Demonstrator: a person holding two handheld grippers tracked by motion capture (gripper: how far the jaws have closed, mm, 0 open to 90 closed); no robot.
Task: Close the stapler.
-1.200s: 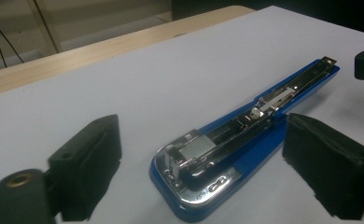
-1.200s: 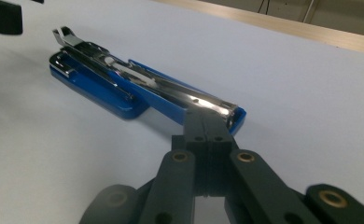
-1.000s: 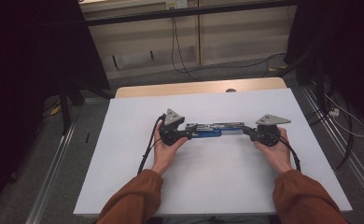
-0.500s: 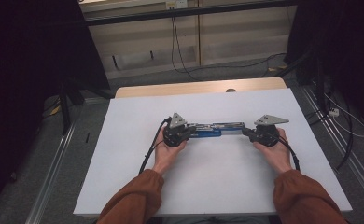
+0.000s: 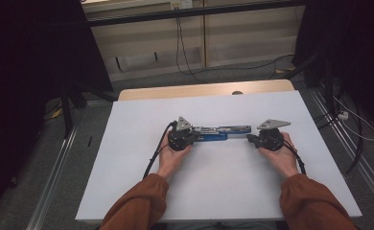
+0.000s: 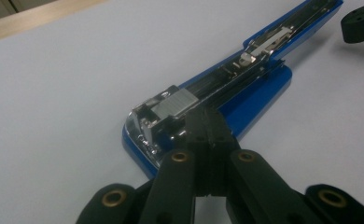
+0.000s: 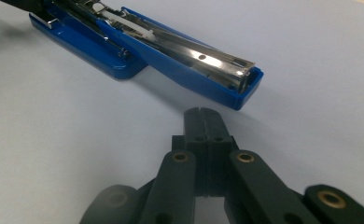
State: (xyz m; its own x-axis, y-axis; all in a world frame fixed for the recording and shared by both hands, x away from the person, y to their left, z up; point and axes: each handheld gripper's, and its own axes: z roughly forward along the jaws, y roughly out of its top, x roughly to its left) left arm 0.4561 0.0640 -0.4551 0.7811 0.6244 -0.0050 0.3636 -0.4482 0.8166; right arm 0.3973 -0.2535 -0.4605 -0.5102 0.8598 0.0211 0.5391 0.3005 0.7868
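A blue stapler (image 5: 221, 133) lies swung open flat on the white table (image 5: 223, 191), between my two grippers. In the left gripper view, the stapler (image 6: 259, 88) shows its metal magazine, and my left gripper (image 6: 208, 119) is shut, its tips resting on the near end of that magazine with nothing between the jaws. From above, the left gripper (image 5: 198, 134) points right at the stapler's left end. My right gripper (image 5: 250, 138) points left, also shut and empty. Its tips (image 7: 202, 114) stop a short way before the blue end of the stapler's arm (image 7: 171, 51).
A wooden strip (image 5: 204, 90) borders the table's far edge. Beyond it, cables (image 5: 178, 43) run across the floor. Metal rails (image 5: 55, 191) line both sides of the table. Bare white surface extends in front of and behind the stapler.
The left gripper has edged right toward the stapler's end. The right gripper and the stapler have stayed put.
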